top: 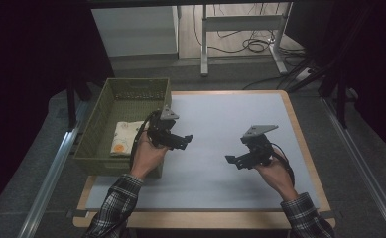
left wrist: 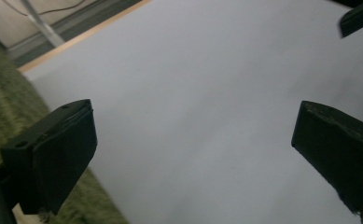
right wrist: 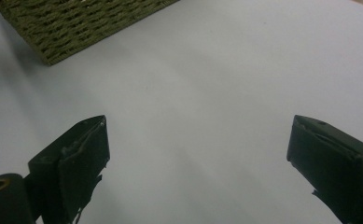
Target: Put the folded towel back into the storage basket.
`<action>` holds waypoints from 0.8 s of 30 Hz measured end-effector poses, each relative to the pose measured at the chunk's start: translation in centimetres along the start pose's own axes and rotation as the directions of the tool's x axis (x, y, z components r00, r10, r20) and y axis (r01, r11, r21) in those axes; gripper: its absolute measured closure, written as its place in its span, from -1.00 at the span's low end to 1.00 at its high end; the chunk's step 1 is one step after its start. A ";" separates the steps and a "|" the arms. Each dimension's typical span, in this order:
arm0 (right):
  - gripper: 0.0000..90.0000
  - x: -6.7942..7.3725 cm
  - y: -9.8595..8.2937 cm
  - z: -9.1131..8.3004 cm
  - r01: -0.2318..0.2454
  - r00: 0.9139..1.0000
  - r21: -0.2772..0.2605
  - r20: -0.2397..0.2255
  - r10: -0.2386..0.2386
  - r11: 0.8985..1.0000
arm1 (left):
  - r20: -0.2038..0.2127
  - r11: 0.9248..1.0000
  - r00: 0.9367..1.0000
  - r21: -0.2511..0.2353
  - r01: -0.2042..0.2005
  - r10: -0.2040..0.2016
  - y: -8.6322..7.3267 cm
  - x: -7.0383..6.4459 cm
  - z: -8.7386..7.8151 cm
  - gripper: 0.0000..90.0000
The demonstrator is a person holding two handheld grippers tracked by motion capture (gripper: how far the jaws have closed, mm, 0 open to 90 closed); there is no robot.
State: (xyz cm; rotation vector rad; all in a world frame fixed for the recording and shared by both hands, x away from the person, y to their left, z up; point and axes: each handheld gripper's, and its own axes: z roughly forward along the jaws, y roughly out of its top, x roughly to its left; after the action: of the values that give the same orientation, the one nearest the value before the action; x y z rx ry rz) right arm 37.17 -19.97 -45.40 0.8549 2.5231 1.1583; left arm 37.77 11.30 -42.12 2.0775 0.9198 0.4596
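Note:
An olive woven basket [top: 92,133] stands at the table's left side, and a folded cream cloth [top: 126,137] with an orange print lies inside it. My left gripper [top: 184,139] hovers just right of the basket's near right corner, open, with nothing between its jaws. My right gripper [top: 232,160] is held over the right half of the pale sheet [top: 220,119], also open and empty, pointing left. In the left gripper view my left gripper [left wrist: 193,154] looks over bare sheet. In the right gripper view my right gripper [right wrist: 195,163] faces the basket's corner [right wrist: 76,23].
The pale sheet covers most of the wooden table [top: 299,134]. Metal rails [top: 51,168] run along both sides of the table. A white desk frame [top: 240,29] and loose cables [top: 252,44] lie on the floor beyond the far edge.

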 end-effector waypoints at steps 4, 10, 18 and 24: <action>-0.87 -0.7 -1.2 -0.9 -0.019 1.000 0.001 0.008 0.019 1.000 | 0.018 1.000 1.000 0.011 -0.006 0.006 0.4 -1.2 0.4 -0.99; -0.87 -1.5 -2.5 -2.3 -0.035 0.999 -0.008 0.024 0.036 0.999 | 0.070 1.000 0.998 0.002 0.000 0.000 0.7 -2.6 1.0 -0.99; -0.87 -2.1 -3.8 -3.6 -0.052 0.998 -0.022 0.039 0.053 0.998 | 0.118 1.000 0.993 0.000 -0.004 0.004 0.0 -4.8 2.5 -1.00; -0.87 -2.2 -4.6 -4.4 -0.057 0.997 -0.028 0.041 0.058 0.998 | 0.137 1.000 0.990 -0.007 -0.019 0.020 -1.1 -6.3 3.2 -1.00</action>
State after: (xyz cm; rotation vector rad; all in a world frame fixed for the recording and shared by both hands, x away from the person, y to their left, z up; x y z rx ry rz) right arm 35.17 -26.35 -46.00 0.9403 2.4590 1.1762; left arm 34.91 5.38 -44.95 2.0859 0.8170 0.3242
